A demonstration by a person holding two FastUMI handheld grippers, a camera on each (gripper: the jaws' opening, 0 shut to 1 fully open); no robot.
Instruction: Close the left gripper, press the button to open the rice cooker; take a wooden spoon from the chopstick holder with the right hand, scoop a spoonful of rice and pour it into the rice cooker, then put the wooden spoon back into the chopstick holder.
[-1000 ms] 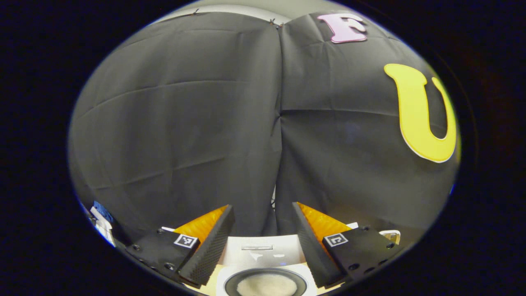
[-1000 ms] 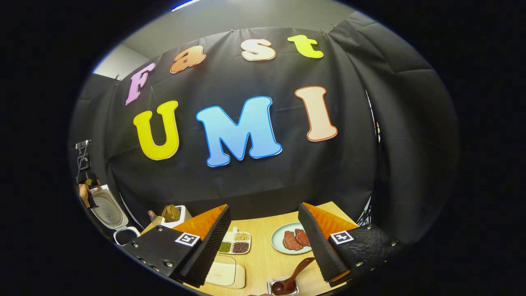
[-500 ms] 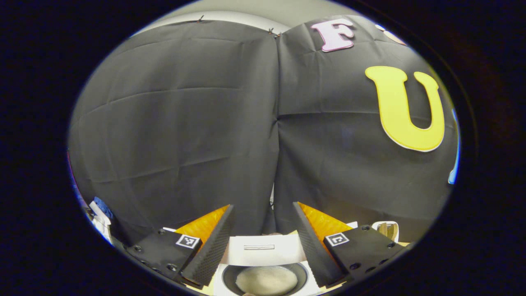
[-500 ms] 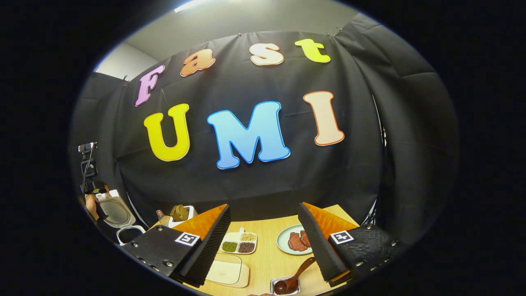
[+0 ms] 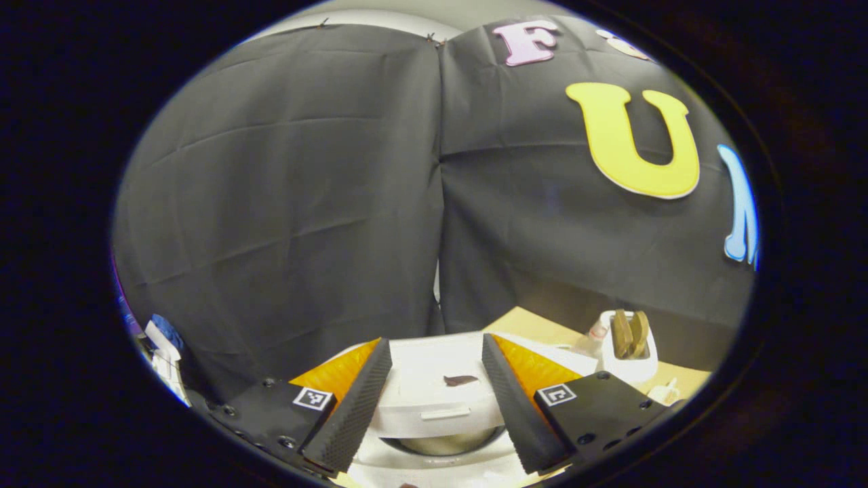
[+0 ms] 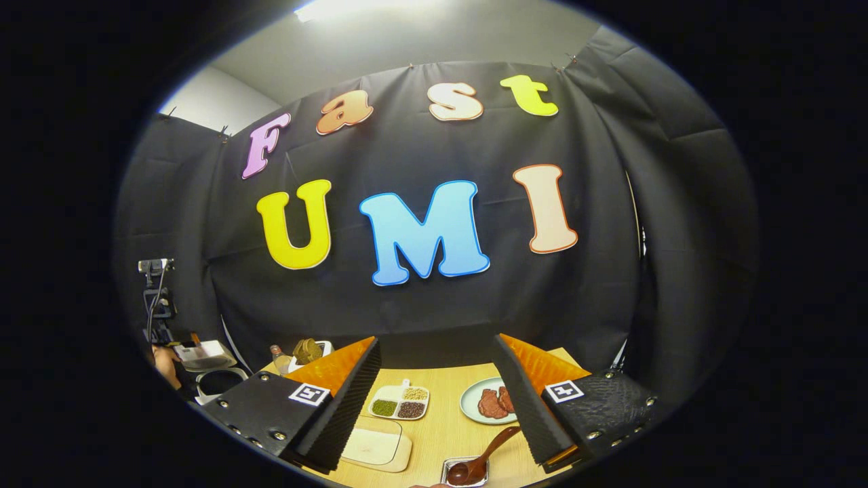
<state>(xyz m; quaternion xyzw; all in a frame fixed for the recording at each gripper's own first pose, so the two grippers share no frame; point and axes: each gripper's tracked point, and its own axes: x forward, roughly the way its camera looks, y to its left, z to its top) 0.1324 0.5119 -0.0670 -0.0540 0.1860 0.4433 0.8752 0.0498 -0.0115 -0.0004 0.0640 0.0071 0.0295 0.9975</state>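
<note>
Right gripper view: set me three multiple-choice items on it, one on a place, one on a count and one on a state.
1. Where does the bowl of the wooden spoon rest?
A. on the divided bean dish
B. in the chopstick holder
C. in the small tray at the near edge of the table

2. How many meat slices lie on the plate?
A. one
B. two
C. four

3. How do the jaws of the right gripper stand?
A. open, with nothing between them
B. shut on the wooden spoon
C. shut on each other

Answers:
1 C, the dark bowl sits inside the tray and the handle slants up and out of it.
2 B, two reddish slices lie side by side.
3 A, a wide gap shows bare table between the jaws.
</note>
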